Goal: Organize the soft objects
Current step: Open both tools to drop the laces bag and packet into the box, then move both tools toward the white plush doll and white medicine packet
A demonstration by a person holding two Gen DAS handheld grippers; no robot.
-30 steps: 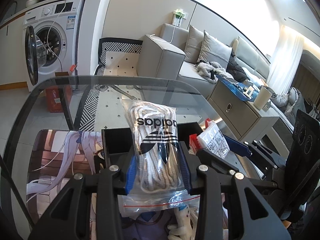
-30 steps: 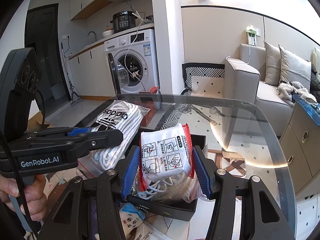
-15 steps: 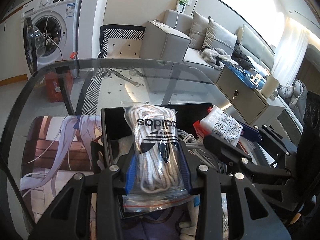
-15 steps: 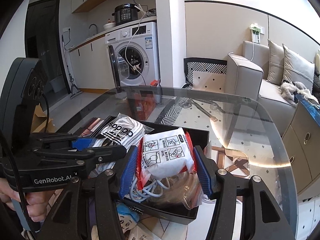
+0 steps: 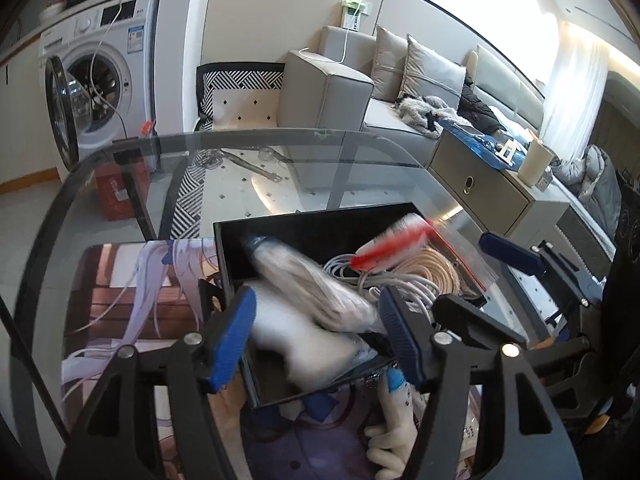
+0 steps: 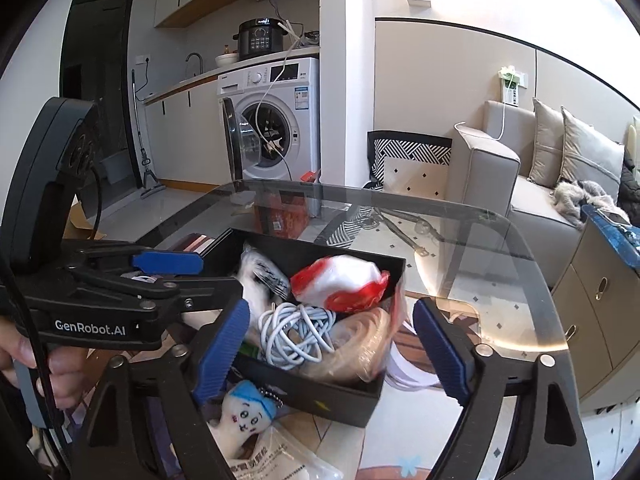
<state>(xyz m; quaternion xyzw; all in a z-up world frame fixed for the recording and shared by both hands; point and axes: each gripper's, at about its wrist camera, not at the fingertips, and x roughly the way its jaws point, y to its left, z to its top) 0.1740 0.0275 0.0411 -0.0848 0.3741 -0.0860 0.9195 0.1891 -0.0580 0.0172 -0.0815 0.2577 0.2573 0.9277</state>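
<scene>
A black box (image 5: 308,222) stands on the glass table, with a white cable coil (image 6: 296,332) and a bagged beige rope (image 6: 356,344) inside. My left gripper (image 5: 316,336) hangs over the box's near left corner. Its jaws are opening, and the clear bag of pale cord (image 5: 312,284), blurred, drops free between them into the box. My right gripper (image 6: 332,352) is over the box's near side, its jaws also opening wide. The red-and-white packet (image 6: 340,280) has left them and lies blurred in the box. Each gripper shows in the other's view: right gripper (image 5: 492,284), left gripper (image 6: 188,276).
A small plush toy with blue hair (image 6: 244,412) and a printed plastic bag (image 6: 280,464) lie in front of the box. A printed mat (image 5: 132,280) covers the table's left part. A person's hand (image 6: 28,360) holds the left gripper. Washing machine (image 6: 272,120) and sofa (image 5: 332,92) stand beyond the table.
Both grippers have gone from shut to open. The bag of cord and the red-and-white packet have dropped out of the pads into the black box.
</scene>
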